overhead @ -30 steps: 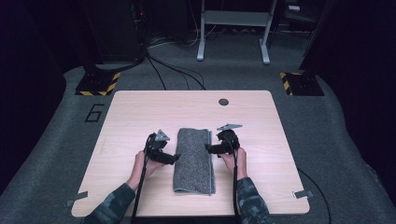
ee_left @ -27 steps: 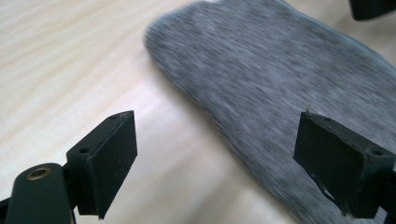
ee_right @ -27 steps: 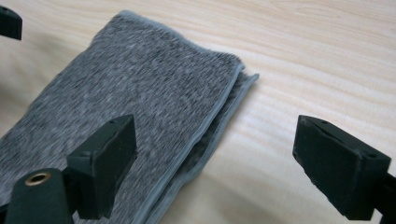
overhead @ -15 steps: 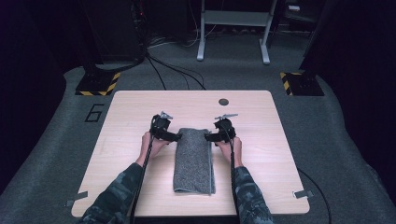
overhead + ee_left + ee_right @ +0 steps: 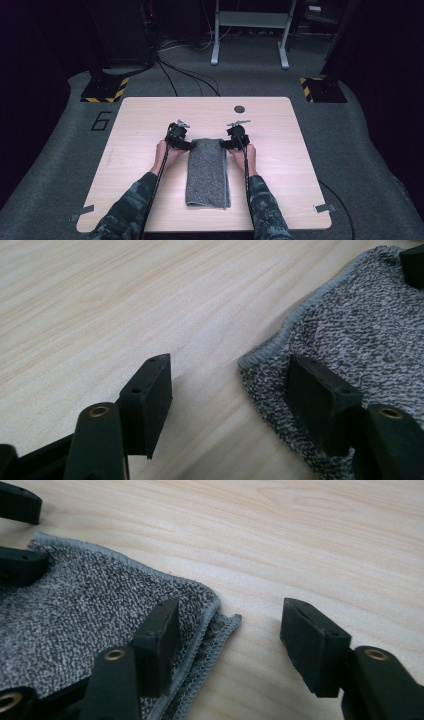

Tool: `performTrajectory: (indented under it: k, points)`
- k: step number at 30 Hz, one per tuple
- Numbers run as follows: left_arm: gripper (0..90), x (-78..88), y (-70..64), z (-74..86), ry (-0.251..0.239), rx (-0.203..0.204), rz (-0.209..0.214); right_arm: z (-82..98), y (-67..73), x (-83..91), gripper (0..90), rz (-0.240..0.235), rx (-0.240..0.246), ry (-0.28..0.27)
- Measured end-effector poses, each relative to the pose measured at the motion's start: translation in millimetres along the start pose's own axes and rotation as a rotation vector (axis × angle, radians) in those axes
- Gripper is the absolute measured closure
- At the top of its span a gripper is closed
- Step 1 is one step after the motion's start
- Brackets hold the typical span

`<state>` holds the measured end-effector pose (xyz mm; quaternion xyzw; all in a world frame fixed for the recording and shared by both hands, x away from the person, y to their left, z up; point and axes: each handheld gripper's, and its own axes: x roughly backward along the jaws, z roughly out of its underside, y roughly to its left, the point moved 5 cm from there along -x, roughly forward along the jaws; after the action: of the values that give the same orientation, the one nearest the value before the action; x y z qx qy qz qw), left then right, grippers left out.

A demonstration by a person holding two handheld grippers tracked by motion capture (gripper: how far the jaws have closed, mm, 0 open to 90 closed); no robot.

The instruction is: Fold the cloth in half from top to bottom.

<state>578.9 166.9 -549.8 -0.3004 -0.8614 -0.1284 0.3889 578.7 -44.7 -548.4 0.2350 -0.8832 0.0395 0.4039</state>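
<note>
A pale wooden desk (image 5: 140, 165) with rounded corners stands on grey carpet (image 5: 60, 165) in a dark room; a small dark round cap (image 5: 239, 109) sits near its far edge, and cables (image 5: 185, 75) run across the floor behind it toward a white metal frame (image 5: 250, 30). Yellow-and-black striped blocks (image 5: 106, 89) flank the far corners.

A folded grey towel (image 5: 208, 172) lies in the middle of the desk, its long side running from near the front edge toward the centre. The left gripper (image 5: 186, 146) sits at the towel's far left corner, the right gripper (image 5: 226, 145) at its far right corner. Each has one jaw over the cloth and the other over bare wood, straddling the corner; both have just been closing, but the pads do not yet press the cloth, so both remain released.

The towel is speckled, nubby terry with a stitched grey hem (image 5: 200, 655), its layers showing at the right corner. The jaws are matte black blocks with brass rivets.
</note>
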Motion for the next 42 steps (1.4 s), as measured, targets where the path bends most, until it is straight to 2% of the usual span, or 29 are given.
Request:
performTrajectory:
  k: [1, 3, 5, 6, 8, 12, 13, 15, 21, 25, 29, 34, 37, 41, 42]
  points:
    - [36.6, 0.1, -0.6, 0.4, -0.001, -0.007, -0.004, 0.0, 0.2, -0.3, 43.3, 0.009, 0.018, 0.002]
    - [39.8, 0.7, -1.9, 0.8, -0.003, -0.014, -0.003, 0.1, 2.3, -0.6, 45.5, 0.031, 0.024, 0.006]
    - [47.6, 0.7, -4.7, 1.0, -0.028, -0.013, 0.003, 0.3, 4.0, -1.2, 48.9, 0.045, 0.05, 0.004]
    - [50.8, 1.5, -5.1, 1.4, -0.023, -0.027, 0.007, 0.5, 5.3, -1.0, 51.9, 0.043, 0.06, 0.005]
    - [55.6, 1.0, -6.5, 1.6, -0.04, -0.022, 0.008, 0.6, 7.3, -1.3, 56.3, 0.048, 0.071, 0.004]
    - [61.9, 1.0, -7.5, 2.0, -0.045, -0.031, 0.02, 2.2, 12.0, -0.7, 67.8, 0.028, 0.086, -0.005]
    - [64.1, 0.6, -9.0, 1.6, -0.053, -0.023, 0.025, 2.3, 12.3, -0.9, 70.6, 0.022, 0.089, -0.008]
    - [70.0, 1.1, -9.5, 1.8, -0.047, -0.04, 0.033, 2.8, 13.5, -0.7, 76.6, 0.003, 0.088, -0.007]
    - [82.9, 1.3, -11.4, 2.5, -0.056, -0.015, 0.055, 4.0, 14.2, -0.7, 82.9, -0.025, 0.064, -0.019]
    - [85.3, 1.2, -10.0, 3.1, -0.08, 0.014, 0.062, 3.1, 11.6, 0.4, 83.9, -0.041, 0.041, -0.027]
    - [85.9, 2.3, -9.0, 1.9, -0.091, 0.014, 0.057, 2.1, 11.7, 1.4, 84.0, -0.045, 0.032, -0.027]
    - [86.0, 7.9, -7.1, -3.8, -0.105, 0.008, 0.047, -4.4, 11.5, 6.0, 84.0, -0.04, 0.049, -0.047]
    - [86.0, 13.1, -6.2, -9.3, -0.13, 0.015, 0.038, -10.7, 12.7, 11.2, 84.1, -0.031, 0.061, -0.07]
    - [86.1, 19.5, -4.9, -15.2, -0.146, 0.003, 0.027, -18.8, 12.6, 18.2, 84.1, -0.029, 0.082, -0.086]
    - [86.2, 20.7, -4.8, -16.7, -0.153, 0.008, 0.027, -20.9, 13.6, 20.1, 84.1, -0.031, 0.072, -0.086]
